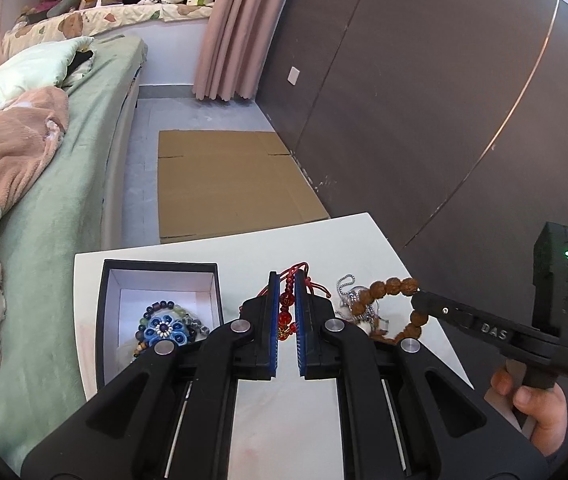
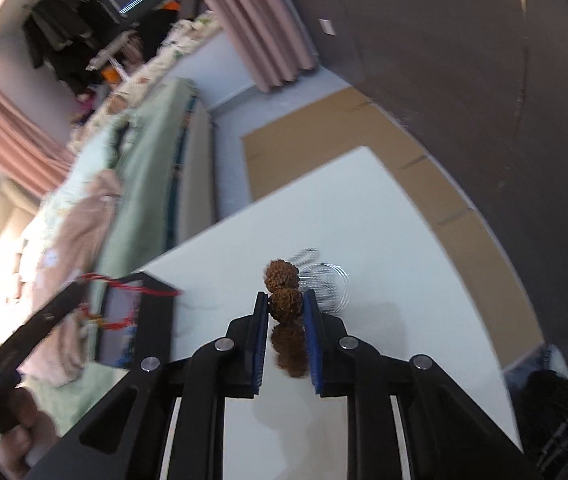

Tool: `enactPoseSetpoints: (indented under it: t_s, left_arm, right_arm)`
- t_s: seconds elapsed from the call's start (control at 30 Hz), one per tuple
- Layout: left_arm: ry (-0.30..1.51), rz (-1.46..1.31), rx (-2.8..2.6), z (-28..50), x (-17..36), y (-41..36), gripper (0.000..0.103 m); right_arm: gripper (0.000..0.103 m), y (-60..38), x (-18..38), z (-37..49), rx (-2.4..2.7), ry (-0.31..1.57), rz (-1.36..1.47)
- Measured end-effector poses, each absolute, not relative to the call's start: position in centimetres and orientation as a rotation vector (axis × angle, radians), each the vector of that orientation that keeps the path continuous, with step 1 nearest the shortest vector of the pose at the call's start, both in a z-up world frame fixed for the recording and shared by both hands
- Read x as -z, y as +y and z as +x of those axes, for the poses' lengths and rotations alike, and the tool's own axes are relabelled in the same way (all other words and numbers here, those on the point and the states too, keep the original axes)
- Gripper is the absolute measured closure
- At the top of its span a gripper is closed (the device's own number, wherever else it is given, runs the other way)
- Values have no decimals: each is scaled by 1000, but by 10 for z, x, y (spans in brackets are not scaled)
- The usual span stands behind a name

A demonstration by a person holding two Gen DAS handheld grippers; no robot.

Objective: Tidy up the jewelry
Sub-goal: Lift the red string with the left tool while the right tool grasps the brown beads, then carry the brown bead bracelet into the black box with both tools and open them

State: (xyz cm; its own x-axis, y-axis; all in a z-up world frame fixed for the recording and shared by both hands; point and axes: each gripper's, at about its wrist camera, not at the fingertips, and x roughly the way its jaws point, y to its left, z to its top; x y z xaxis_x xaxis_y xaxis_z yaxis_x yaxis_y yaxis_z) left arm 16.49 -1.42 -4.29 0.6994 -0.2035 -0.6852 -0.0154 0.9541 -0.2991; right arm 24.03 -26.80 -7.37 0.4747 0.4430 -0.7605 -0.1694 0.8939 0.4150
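Bedroom: green-sheeted bed [image 1: 84, 168] to one side, pink curtain [image 1: 236, 28] and dark wall panels behind, flattened cardboard [image 1: 228, 184] on the floor beyond a small white surface [image 1: 324, 240]. On the surface, to the left of the left fingers, sits an open black box [image 1: 160, 308] with a white lining; a blue flower-patterned beaded piece [image 1: 166, 326] already lies inside, so the box looks to be the collecting place. Left gripper [image 1: 286, 312]: fingers nearly pressed together, pinching a red bead-and-cord bracelet [image 1: 286, 304] between the blue pads, red cords trailing out past the tips. Judged to be held clear of the surface for carrying toward the box beside it. Right gripper [image 2: 286, 312]: fingers drawn close, pinching a brown bracelet of knobbly seed beads [image 2: 284, 308]; in the right wrist view one bead is caught between the pads, more stand above the tips and more hang below toward the camera. From the left wrist view the rest of the loop dangles in an arc off the right finger tips, over the heap. Just beyond the right fingers, a silver chain [image 2: 324, 280] with some clear pieces lies on the surface, apparently untouched and not yet sorted. Right wrist view is motion-blurred at the left, so the box there is smeared. Both hands loaded at once; probably each piece goes into the box in turn.
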Motion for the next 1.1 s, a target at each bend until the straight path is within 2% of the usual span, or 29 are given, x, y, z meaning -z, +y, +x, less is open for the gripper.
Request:
enactPoseSetpoints:
  t_s: [0.33,0.4,0.43,0.47,0.5,0.53,0.57,0.6,0.87,1.1]
  left_arm:
    - [782,-315,98,163,40,-5,95]
    - [779,-321,96,164,40,-2,95]
    - [777,-325,95,164,39,-1,95]
    - [776,-328,94,164,39,0,95]
    - [775,-331,93,164,39,1,95]
    - [774,-334,93,164,39,2,95]
    - [773,-336,92,164,39,3,95]
    - [772,-337,91,164,38,4,95]
    - [753,-354,79,159,32,16,95]
    - [717,-380,63,148,20,33,95]
  right_arm:
    - [82,-204,99,229,-472,1140,133]
    - [74,-199,109,229,-470,1176,113]
    - [60,-195,113,230,-452,1182,82]
    - [55,-195,117,230,-435,1181,54]
    - [55,-192,119,230,-415,1177,20]
    - [61,-191,121,230,-394,1182,-11]
    - [83,-192,122,231,-396,1187,-7]
    - [85,-194,123,232,-409,1194,17]
    - [85,-217,70,224,-565,1029,250]
    - [85,-219,40,211,-670,964,332]
